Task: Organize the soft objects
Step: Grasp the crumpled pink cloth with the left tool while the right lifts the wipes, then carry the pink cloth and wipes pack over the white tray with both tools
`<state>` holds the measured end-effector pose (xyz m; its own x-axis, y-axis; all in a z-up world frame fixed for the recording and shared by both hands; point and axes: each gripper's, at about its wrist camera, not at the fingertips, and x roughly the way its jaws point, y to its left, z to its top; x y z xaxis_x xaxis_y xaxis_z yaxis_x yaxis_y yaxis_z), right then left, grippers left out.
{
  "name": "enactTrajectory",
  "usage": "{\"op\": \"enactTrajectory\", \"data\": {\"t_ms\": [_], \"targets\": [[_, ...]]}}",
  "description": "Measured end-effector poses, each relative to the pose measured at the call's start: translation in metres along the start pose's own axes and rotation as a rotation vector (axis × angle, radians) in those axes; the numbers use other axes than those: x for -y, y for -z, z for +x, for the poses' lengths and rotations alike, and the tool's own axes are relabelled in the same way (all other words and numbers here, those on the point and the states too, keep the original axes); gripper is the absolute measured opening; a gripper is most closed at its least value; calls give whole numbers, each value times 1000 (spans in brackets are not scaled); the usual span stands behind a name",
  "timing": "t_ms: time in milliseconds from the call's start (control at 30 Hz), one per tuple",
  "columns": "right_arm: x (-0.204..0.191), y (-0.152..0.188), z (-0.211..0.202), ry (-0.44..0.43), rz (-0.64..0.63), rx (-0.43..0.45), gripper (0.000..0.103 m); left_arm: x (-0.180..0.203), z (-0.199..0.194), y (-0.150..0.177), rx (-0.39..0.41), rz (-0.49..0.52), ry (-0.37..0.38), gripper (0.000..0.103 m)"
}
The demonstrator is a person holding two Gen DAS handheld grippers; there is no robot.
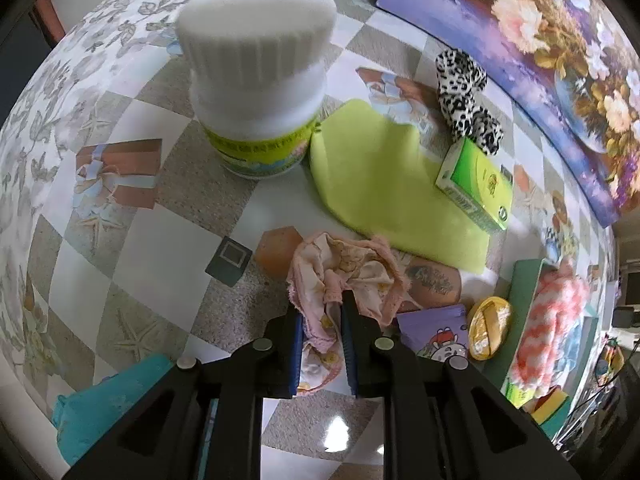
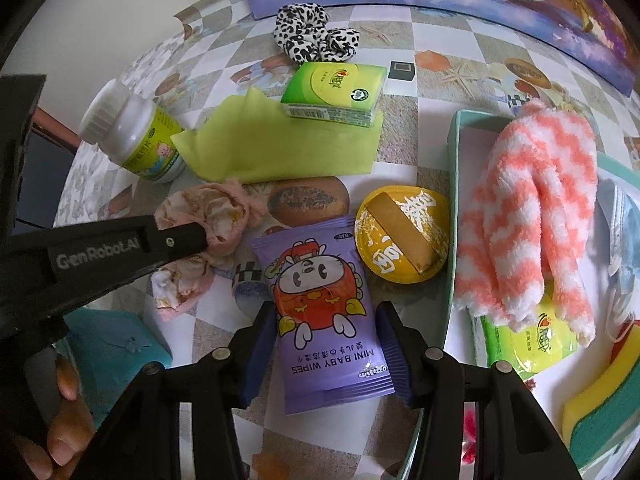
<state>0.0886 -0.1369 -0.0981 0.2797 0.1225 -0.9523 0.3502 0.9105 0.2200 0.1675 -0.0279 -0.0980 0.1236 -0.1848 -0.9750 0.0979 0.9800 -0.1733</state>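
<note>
Left wrist view: left claw (image 1: 320, 316) pinched tight on pink cloth (image 1: 344, 272), bunched at its tips on tabletop (image 1: 168, 240). Right claw (image 2: 326, 344) wide open, straddling wipes pack (image 2: 324, 320); tray (image 2: 454, 216) lies right of it.

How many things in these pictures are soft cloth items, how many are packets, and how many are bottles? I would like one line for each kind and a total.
Cloth items: 5 (pink cloth, green cloth, spotted scrunchie, striped fluffy cloth, teal cloth)
Packets: 4 (wipes pack, tissue pack, yellow round packet, green packet in tray)
Bottles: 1 (white bottle)
Total: 10
</note>
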Motion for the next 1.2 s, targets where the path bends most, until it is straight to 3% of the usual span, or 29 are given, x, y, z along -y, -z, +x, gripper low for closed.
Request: {"op": "enactTrajectory", "data": {"t_ms": [467, 700, 967, 1200], "targets": [[7, -3, -29, -53, 40, 29, 50, -19, -65, -3, 119, -19, 48, 16], [15, -1, -49, -69, 61, 53, 50, -9, -91, 0, 182, -17, 58, 16], [23, -5, -85, -98, 87, 133, 50, 1, -116, 1, 249, 2, 67, 16], [44, -8, -118, -68, 122, 209, 50, 22, -134, 10, 289, 47, 93, 16]]}}
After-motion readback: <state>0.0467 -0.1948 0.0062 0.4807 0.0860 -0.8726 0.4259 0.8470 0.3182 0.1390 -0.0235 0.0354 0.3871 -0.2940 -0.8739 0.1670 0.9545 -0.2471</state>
